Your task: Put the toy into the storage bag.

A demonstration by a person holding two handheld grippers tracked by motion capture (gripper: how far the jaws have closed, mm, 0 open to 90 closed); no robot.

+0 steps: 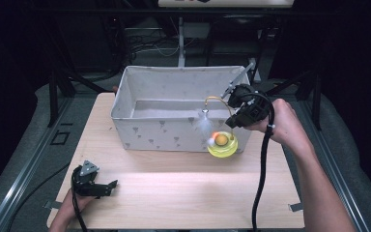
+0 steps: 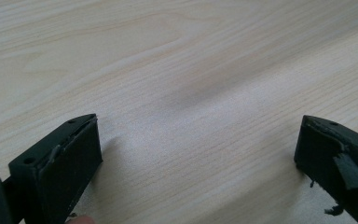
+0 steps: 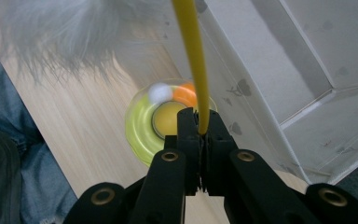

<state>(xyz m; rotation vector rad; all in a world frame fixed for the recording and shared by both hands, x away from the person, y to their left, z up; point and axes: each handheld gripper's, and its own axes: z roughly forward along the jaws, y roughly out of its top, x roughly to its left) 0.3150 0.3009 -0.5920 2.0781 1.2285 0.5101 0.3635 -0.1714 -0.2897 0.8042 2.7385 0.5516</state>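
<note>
Pale wooden tabletop [image 1: 183, 193]: the right tool [image 1: 236, 118], clamped on a yellow-wired feather toy [image 1: 221, 141], likely must lift it into the white fabric bin [image 1: 174, 79]; the left tool [image 1: 107, 187] rests wide open, empty.

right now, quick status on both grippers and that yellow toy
Left gripper open, low over bare table. Right gripper shut on yellow wand of the cat toy, lifted at the fabric bin's front. Nothing blocking.

The right gripper [image 3: 200, 135], raised in the person's right hand [image 1: 282, 123], is clamping its jaws on a thin yellow rod [image 3: 193, 60]. The left gripper [image 2: 198, 154] is lying low over the desk [image 2: 177, 70], jaws spread wide.
</note>
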